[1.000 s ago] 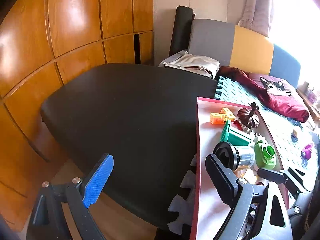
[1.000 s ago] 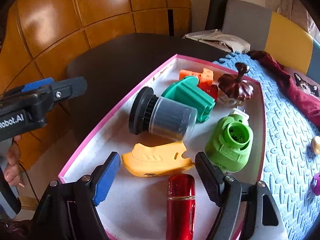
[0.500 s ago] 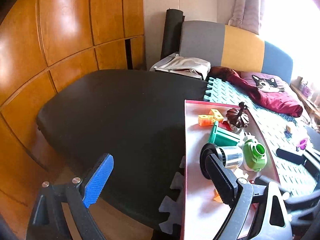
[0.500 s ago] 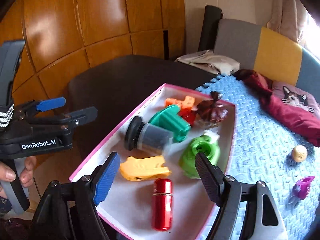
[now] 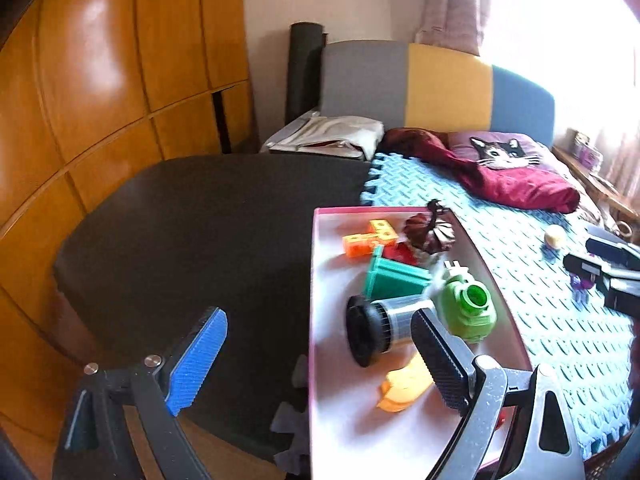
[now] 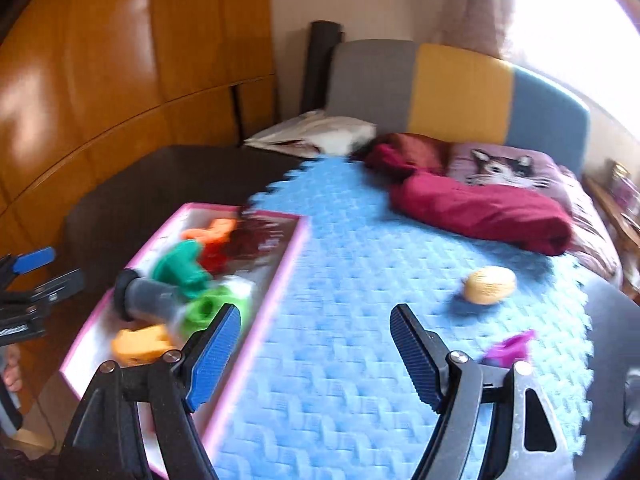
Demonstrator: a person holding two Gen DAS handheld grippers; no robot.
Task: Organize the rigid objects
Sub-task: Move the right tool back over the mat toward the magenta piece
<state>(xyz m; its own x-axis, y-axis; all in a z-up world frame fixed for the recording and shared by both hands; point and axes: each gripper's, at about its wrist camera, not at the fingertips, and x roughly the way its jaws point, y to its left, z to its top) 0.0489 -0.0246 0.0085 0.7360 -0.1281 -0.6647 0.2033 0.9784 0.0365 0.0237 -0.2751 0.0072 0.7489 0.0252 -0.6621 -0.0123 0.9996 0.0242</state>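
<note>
Seven toys are lying in the pink-rimmed tray (image 5: 314,280): an orange block (image 5: 370,237), brown top (image 5: 430,229), red piece (image 5: 400,254), teal part (image 5: 394,278), black-capped cylinder (image 5: 382,326), green housing (image 5: 468,308) and yellow-orange shell (image 5: 404,388). Two more, a yellowish ball (image 6: 489,285) and purple piece (image 6: 508,346), are sitting apart on the blue foam mat (image 6: 360,280). Both the left gripper (image 5: 312,354) and the right gripper (image 6: 316,354) are hanging released, grasping nothing. Wooden wall panels (image 5: 100,80) are standing behind.

left gripper (image 5: 320,364) and right gripper (image 6: 316,356) both hang with jaws spread, empty.
</note>
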